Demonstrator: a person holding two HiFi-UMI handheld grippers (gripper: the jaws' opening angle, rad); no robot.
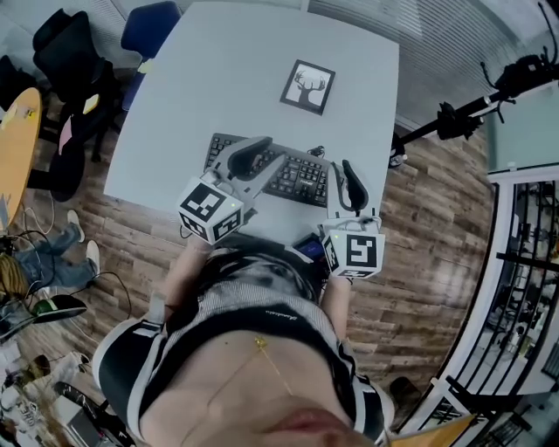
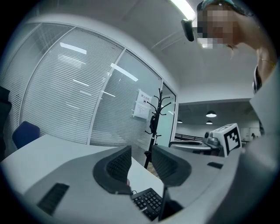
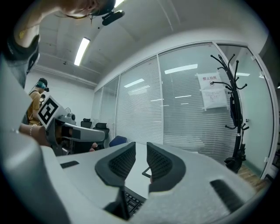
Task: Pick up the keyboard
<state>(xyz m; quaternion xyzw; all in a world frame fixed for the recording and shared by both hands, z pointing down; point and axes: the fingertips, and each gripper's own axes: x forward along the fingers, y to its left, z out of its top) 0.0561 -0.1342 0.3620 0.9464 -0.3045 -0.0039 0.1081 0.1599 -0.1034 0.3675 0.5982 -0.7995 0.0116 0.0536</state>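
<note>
A black keyboard lies near the front edge of the grey table. My left gripper hovers over the keyboard's left half, jaws apart with nothing between them. My right gripper is at the keyboard's right end, with a narrow empty gap between its jaws. In the left gripper view the keyboard shows below the left gripper. The right gripper view shows a corner of the keyboard under the right gripper. Neither gripper touches the keyboard.
A framed deer picture lies on the table behind the keyboard. A small dark object sits at the table's front edge. Chairs stand at the far left, and a black stand at the right over the wood floor.
</note>
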